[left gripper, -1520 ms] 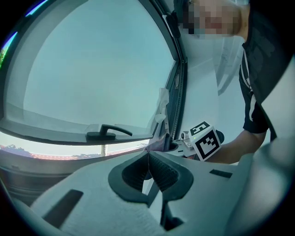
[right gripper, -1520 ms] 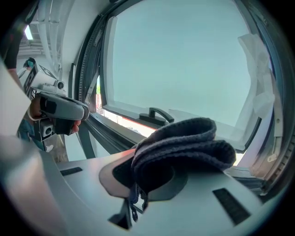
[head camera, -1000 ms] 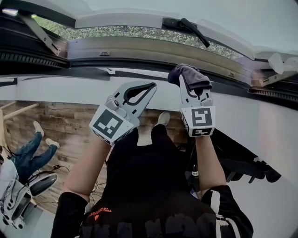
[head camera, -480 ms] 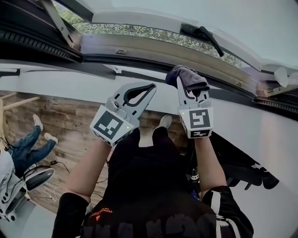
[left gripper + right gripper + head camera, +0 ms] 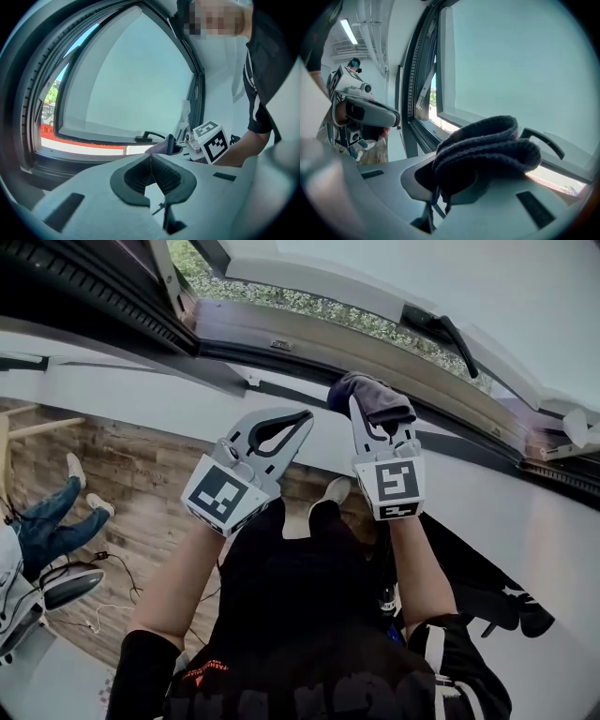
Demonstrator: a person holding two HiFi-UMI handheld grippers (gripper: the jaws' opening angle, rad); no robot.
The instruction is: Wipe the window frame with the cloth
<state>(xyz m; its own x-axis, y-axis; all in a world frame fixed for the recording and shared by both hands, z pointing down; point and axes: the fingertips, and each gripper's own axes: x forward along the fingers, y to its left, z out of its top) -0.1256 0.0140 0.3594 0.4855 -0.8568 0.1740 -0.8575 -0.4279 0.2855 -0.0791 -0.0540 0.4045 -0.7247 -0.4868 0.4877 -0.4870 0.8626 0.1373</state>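
Observation:
A dark grey folded cloth (image 5: 371, 397) is bunched between the jaws of my right gripper (image 5: 366, 409), which is shut on it and held just below the window frame (image 5: 375, 351). In the right gripper view the cloth (image 5: 487, 147) fills the jaws, with the frame's lower rail (image 5: 440, 126) close behind it. My left gripper (image 5: 298, 420) is shut with nothing in it, to the left of the right one and short of the frame. The left gripper view has its jaws (image 5: 151, 159) meeting, and the cloth (image 5: 159, 148) beyond them.
The tilted window sash carries a black handle (image 5: 448, 332) and metal stay arms (image 5: 173, 282). A white sill (image 5: 141, 395) runs below the frame. A wooden floor (image 5: 131, 512) lies far below, with another person's legs (image 5: 42, 521) and equipment at the left.
The head view has shifted, so the window frame sits more slanted and further right. Both grippers keep nearly the same places, the right one still holding the cloth by the frame.

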